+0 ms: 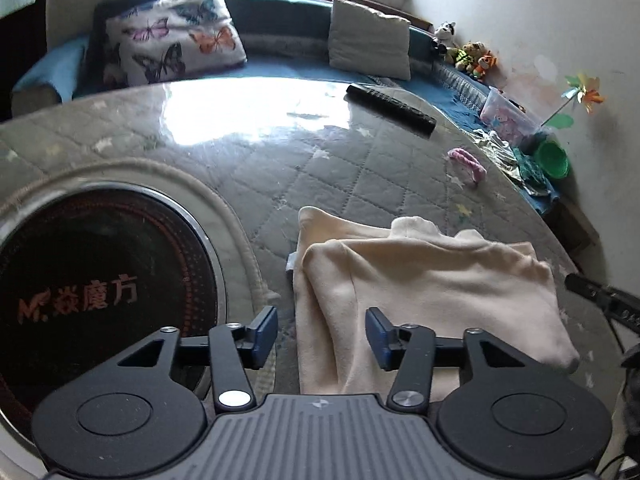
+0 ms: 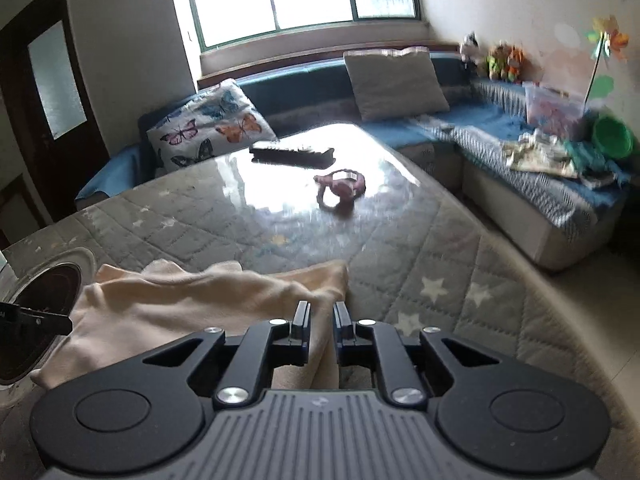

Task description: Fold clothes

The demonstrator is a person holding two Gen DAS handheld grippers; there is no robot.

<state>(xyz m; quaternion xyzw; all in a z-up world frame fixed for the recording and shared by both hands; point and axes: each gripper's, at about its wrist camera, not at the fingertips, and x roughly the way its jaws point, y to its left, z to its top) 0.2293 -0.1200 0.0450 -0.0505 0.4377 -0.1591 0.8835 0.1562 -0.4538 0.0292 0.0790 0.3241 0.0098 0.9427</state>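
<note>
- Your left gripper (image 1: 322,334) has its blue-padded fingers (image 1: 265,334) spread apart, and neither pad presses on anything.
- The cream garment (image 1: 420,280) lies folded on the quilted table cover (image 1: 280,168); its near left edge runs through the gap between your left fingers, and most of the cloth spreads ahead and to the right of them.
- Left of your left fingers sits the round black cooktop (image 1: 100,292) with orange lettering, set in a pale ring.
- Your right gripper (image 2: 321,322) has its fingers drawn close together, with a strip of the cream garment (image 2: 180,300) passing between them; the pads appear to pinch it.
- From your right fingers the garment stretches away to the left, and its far corner bunches just ahead of the fingertips.
- Well ahead of your right fingers lie a pink ring-shaped thing (image 2: 340,188) and, beyond it, a dark remote control (image 2: 292,156) on the glossy part of the table.
- The tip of your other gripper shows at the left edge of the right wrist view, over the garment's left end.
</note>
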